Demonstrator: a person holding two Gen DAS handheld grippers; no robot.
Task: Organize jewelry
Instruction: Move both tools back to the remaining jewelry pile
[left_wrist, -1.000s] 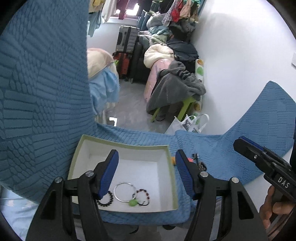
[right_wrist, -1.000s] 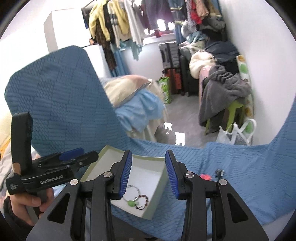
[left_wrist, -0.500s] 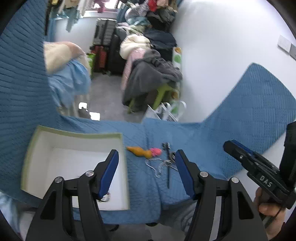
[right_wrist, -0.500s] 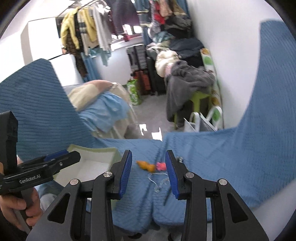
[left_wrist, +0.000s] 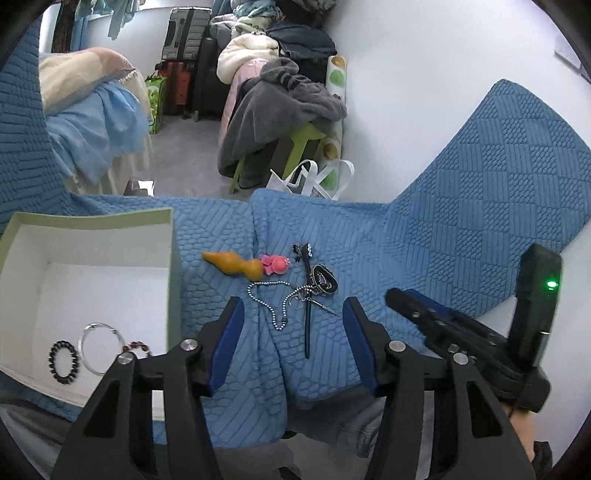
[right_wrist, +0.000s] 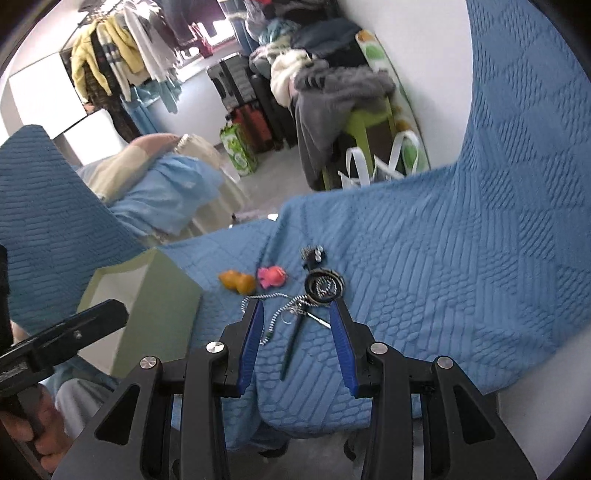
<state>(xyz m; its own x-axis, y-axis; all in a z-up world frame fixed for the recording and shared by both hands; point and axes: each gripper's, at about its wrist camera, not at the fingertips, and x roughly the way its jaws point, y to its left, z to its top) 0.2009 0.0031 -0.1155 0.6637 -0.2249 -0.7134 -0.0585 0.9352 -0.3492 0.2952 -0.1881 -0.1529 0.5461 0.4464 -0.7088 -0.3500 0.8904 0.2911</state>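
Loose jewelry lies on the blue quilt (left_wrist: 461, 206): an orange gourd pendant (left_wrist: 232, 264), a pink charm (left_wrist: 275, 264), a bead chain (left_wrist: 269, 302), a black hair stick (left_wrist: 307, 321) and a black oval clip (left_wrist: 323, 280). My left gripper (left_wrist: 293, 310) hovers just short of the chain. Its jaws are closing with nothing pressed between them. My right gripper (right_wrist: 295, 308) is open above the chain (right_wrist: 273, 317) and hair stick (right_wrist: 291, 347), its right finger near the clip (right_wrist: 325, 286). The green-rimmed white box (left_wrist: 92, 218) holds three bracelets.
In the box lie a black bead bracelet (left_wrist: 64, 362), a silver bangle (left_wrist: 101, 343) and a dark red bead bracelet (left_wrist: 136, 347). The right gripper (left_wrist: 443, 325) shows at right in the left wrist view. Beyond the quilt's edge are a clothes-piled green stool (left_wrist: 306, 140) and suitcases (left_wrist: 184, 33).
Both views have swung from the box rightward onto the loose jewelry and come lower and closer to it. The left jaws have narrowed a little.
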